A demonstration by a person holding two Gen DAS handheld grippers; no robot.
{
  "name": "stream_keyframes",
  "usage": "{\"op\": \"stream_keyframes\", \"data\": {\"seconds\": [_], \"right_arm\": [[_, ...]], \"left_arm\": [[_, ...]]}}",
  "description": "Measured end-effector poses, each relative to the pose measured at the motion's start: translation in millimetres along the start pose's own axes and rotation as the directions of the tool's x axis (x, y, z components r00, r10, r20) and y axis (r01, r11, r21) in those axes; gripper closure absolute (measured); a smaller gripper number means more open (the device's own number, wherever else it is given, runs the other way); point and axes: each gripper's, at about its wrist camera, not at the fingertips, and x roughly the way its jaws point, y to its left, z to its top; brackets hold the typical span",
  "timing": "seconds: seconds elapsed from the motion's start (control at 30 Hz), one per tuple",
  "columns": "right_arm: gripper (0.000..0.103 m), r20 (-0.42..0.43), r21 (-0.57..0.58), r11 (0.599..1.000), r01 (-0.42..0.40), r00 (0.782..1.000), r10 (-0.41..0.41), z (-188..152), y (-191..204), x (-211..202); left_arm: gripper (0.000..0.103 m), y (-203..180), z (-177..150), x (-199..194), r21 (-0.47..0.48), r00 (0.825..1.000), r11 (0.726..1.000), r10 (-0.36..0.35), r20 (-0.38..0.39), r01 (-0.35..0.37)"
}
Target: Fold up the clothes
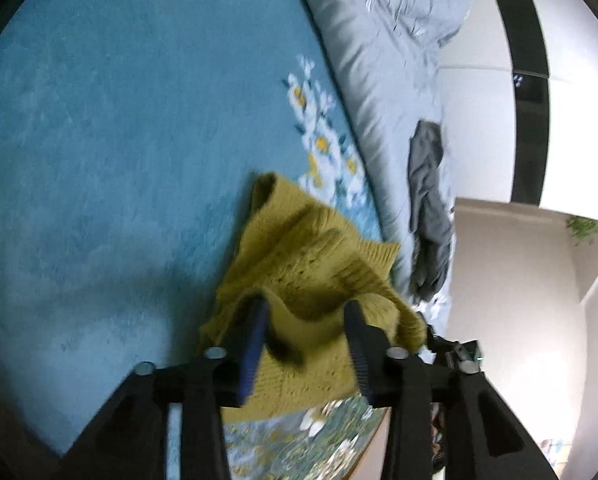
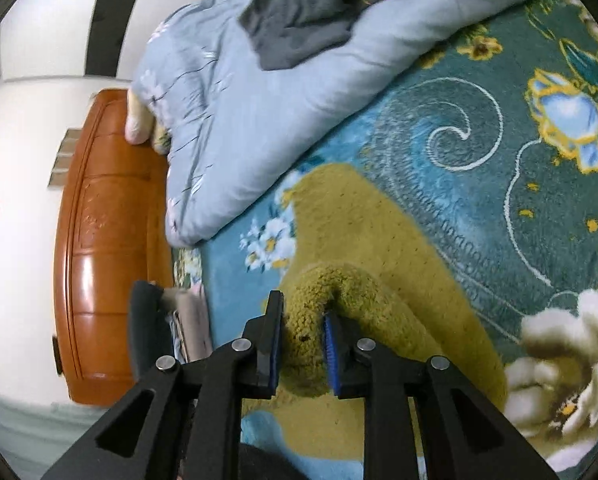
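Note:
A mustard-yellow knitted sweater (image 1: pixel 307 252) lies crumpled on a teal floral blanket (image 1: pixel 111 128). In the left wrist view my left gripper (image 1: pixel 305 312) has its jaws wide apart, with a fold of the sweater lying loose between the fingers. In the right wrist view the same sweater (image 2: pixel 379 240) spreads flat over the blanket (image 2: pixel 479 140), and my right gripper (image 2: pixel 303 316) is shut on a thick bunched roll of it near the sweater's near edge.
A pale blue-grey duvet (image 1: pixel 383 64) lies bunched along the blanket's edge, also in the right wrist view (image 2: pixel 239 92). A dark grey garment (image 1: pixel 429 200) rests on it. An orange wooden headboard (image 2: pixel 107 248) and white wall stand at the left.

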Motion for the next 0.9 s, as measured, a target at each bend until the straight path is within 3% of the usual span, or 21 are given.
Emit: {"op": "stream_keyframes", "data": {"seconds": [0.07,0.1,0.2,0.37,0.53,0.67,0.77,0.83,0.87,0.9], "right_arm": [[0.05,0.031,0.0,1.0,-0.03,0.999,0.03,2,-1,-5],[0.047,0.049,-0.001,0.999,-0.046,0.998,0.046,3,-1,-7],[0.047,0.079,-0.036,0.999,-0.029,0.996,0.032,4,-2,-17],[0.047,0.07,-0.034,0.994,0.101,0.993,-0.098,1,-23,-18],[0.047,0.037,-0.052,0.986,0.159,0.987,-0.157,-4,-31,0],[0.047,0.032,-0.142,0.976,0.168,0.986,-0.165,-4,-10,13],[0.059,-0.018,-0.252,0.953,0.17,0.983,-0.18,-11,8,24],[0.07,-0.02,-0.33,0.919,0.216,0.972,-0.236,-17,16,27],[0.082,-0.012,-0.357,0.903,0.239,0.965,-0.261,-20,19,26],[0.083,-0.009,-0.365,0.901,0.233,0.967,-0.254,-20,21,24]], "left_arm": [[0.05,-1,-3,-7,0.038,1.0,0.999,0.008,0.014,-0.009],[0.048,-1,-5,-7,0.059,1.0,0.998,0.018,0.021,-0.019],[0.048,0,-11,1,0.118,0.997,0.991,0.066,0.034,-0.069],[0.048,5,-15,15,0.179,0.98,0.964,0.194,0.038,-0.198],[0.048,4,-11,23,0.198,0.978,0.958,0.206,0.029,-0.208],[0.05,7,-8,27,0.178,0.978,0.962,0.206,0.03,-0.208],[0.058,-2,-10,25,0.219,0.979,0.955,0.192,0.066,-0.202],[0.082,-10,-12,22,0.272,0.969,0.931,0.219,0.115,-0.242],[0.085,-12,-12,22,0.284,0.966,0.924,0.227,0.127,-0.255],[0.089,-13,-12,21,0.289,0.965,0.922,0.227,0.133,-0.257]]}}
